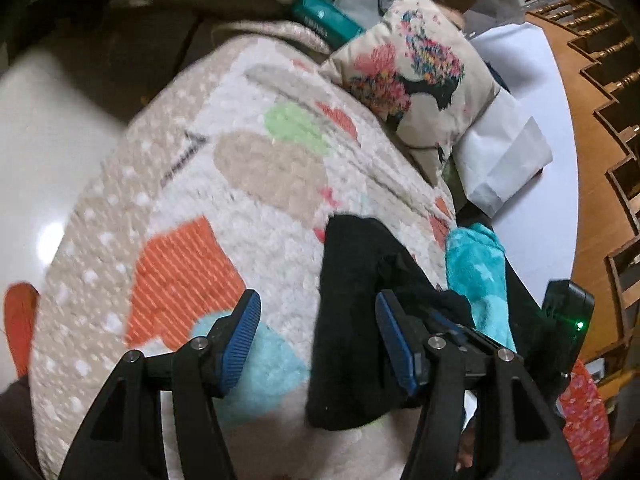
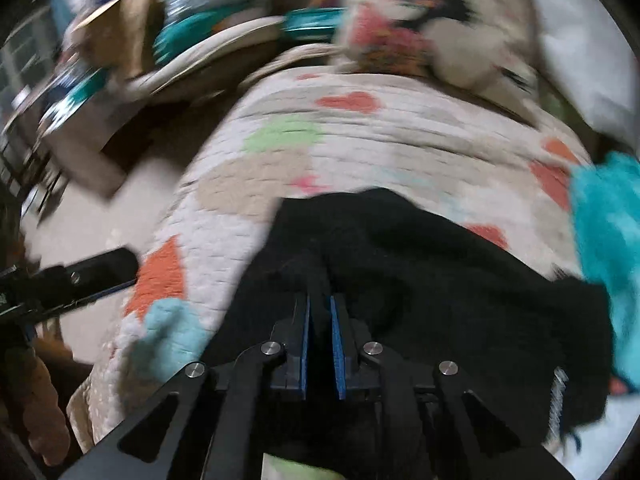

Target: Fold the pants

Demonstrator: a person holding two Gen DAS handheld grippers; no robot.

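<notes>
The black pants [image 1: 360, 280] lie bunched on a quilt [image 1: 180, 200] patterned with coloured hearts. My left gripper [image 1: 320, 340] hovers open over the pants' left edge. One blue pad [image 1: 242, 340] is above the quilt and the other [image 1: 394, 344] above the black cloth, neither pressing. In the right wrist view the pants [image 2: 440, 280] spread across the quilt [image 2: 360, 140]. My right gripper [image 2: 320, 316] is shut on a raised fold of the black cloth. The left gripper's finger [image 2: 100, 268] shows at the left edge.
A flowered cushion [image 1: 416, 76] and a white paper bag [image 1: 500, 156] lie behind the quilt. A turquoise fluffy cloth [image 1: 476, 280] sits right of the pants. Pale floor [image 1: 48, 140] lies left, wooden stairs [image 1: 600, 80] right, clutter and a teal box [image 1: 324, 16] at the back.
</notes>
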